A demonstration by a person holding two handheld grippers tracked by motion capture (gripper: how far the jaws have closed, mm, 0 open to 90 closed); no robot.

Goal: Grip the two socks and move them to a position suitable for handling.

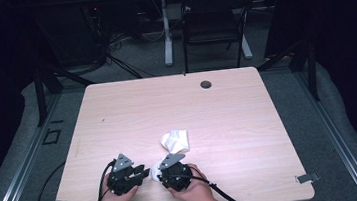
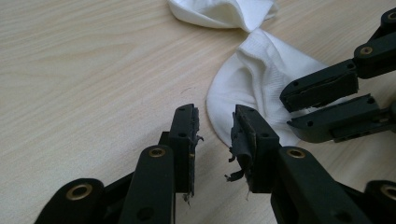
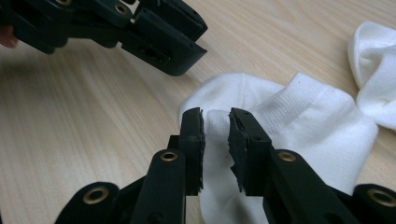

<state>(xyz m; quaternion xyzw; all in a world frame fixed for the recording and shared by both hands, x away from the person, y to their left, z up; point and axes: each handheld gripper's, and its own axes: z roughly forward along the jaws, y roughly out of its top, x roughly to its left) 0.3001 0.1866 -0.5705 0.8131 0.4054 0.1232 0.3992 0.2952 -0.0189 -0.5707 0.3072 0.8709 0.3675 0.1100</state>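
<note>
We've got both hands low and close together, left gripper [image 1: 141, 173] jaws apart, right gripper [image 3: 216, 133] jaws parted too.

We see the table [image 1: 132, 110] with both hands at its near edge. Our left gripper [image 1: 141, 173] and right gripper [image 1: 155, 174] sit close together, tips nearly meeting. A white sock [image 1: 175, 141] lies just beyond the right gripper, its near end at the gripper's tips. A chair [image 1: 213, 21] stands far behind.

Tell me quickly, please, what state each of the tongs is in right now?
Left tongs: open, holding nothing, at the edge of the sock.
Right tongs: jaws apart around a fold of the sock, not pressing on it.
</note>
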